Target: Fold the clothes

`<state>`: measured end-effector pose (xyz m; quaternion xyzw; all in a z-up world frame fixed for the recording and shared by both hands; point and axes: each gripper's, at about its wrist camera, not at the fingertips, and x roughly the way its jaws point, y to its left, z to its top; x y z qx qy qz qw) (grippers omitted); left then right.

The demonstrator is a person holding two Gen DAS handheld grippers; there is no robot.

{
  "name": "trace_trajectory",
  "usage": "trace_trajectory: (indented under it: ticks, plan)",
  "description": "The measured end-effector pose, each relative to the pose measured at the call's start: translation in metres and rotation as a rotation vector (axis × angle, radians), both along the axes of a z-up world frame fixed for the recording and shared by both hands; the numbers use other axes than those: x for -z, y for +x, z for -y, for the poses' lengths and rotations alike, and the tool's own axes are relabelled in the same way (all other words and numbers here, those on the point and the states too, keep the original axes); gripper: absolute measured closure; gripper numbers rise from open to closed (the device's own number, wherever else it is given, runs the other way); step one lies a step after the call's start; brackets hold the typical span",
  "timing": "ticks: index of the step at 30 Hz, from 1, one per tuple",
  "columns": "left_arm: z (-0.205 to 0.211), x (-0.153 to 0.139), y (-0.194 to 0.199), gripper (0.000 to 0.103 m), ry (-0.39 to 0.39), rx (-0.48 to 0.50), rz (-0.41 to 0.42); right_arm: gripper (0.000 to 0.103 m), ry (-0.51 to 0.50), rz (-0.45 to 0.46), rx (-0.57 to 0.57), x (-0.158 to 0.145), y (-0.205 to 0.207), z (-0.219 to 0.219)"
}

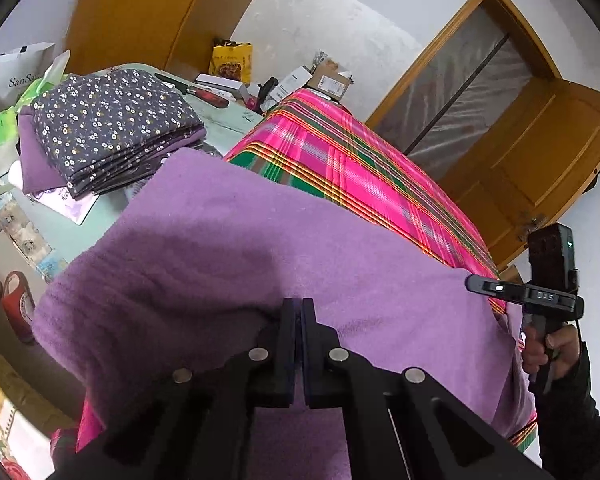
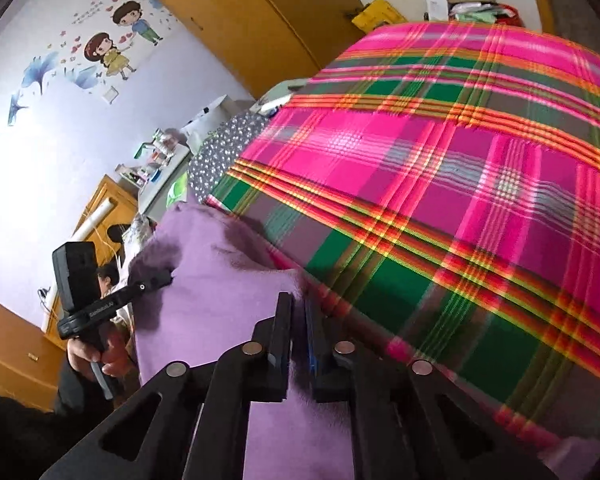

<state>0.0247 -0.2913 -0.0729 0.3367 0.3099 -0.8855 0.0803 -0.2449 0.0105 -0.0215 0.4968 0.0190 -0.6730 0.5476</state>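
Now, the left gripper [image 1: 299, 307] is seen clamped tight on the near edge of the purple fleece cloth [image 1: 260, 248], its two black fingers pressed together with the fabric pinched between them. The right gripper [image 2: 299, 312] is held at the cloth's other near corner with a narrow gap between its fingers; purple fleece lies in that gap, but whether it is truly pinched cannot be told, as the picture is blurred there. The cloth is soft, plain lilac and fuzzy, and is spread over the near end of a table covered by a pink, green and orange plaid tablecloth [image 1: 352, 160]. In the left wrist view a folded stack of dark floral fabric [image 1: 112, 128] is seen on a pale surface beside the table. Behind it, the letters "SanSa" can be read on a white bag [image 1: 20, 68]. Cartoon children stickers [image 2: 112, 40] are shown on the wall in the right wrist view.
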Motion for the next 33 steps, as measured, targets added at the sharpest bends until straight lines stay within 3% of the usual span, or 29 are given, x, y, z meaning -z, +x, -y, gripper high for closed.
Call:
trace_trajectory:
  ticks: [5,11,16,20,26,33]
  plan:
    - [0.005,-0.017,0.002,0.100,-0.028,-0.014,-0.031,0.071,-0.055,-0.102,0.017,-0.022,0.022,-0.026]
    - [-0.009,-0.034,-0.034,0.100,-0.060,0.079,-0.041,0.071,-0.092,-0.122,-0.017,-0.023,0.052,-0.034]
    - [-0.043,-0.027,-0.079,0.100,-0.086,0.245,0.041,0.071,-0.079,-0.103,-0.033,-0.012,0.063,-0.025]
    - [-0.059,-0.020,-0.102,0.100,-0.110,0.308,0.080,0.071,-0.056,-0.086,-0.013,-0.003,0.061,-0.020]
    - [-0.028,-0.008,-0.124,0.100,-0.101,0.169,0.148,0.071,-0.024,-0.085,0.018,0.005,0.055,-0.023]
    - [0.016,-0.017,-0.098,0.100,-0.071,0.053,0.111,0.071,-0.013,-0.085,0.057,0.010,0.051,-0.032]
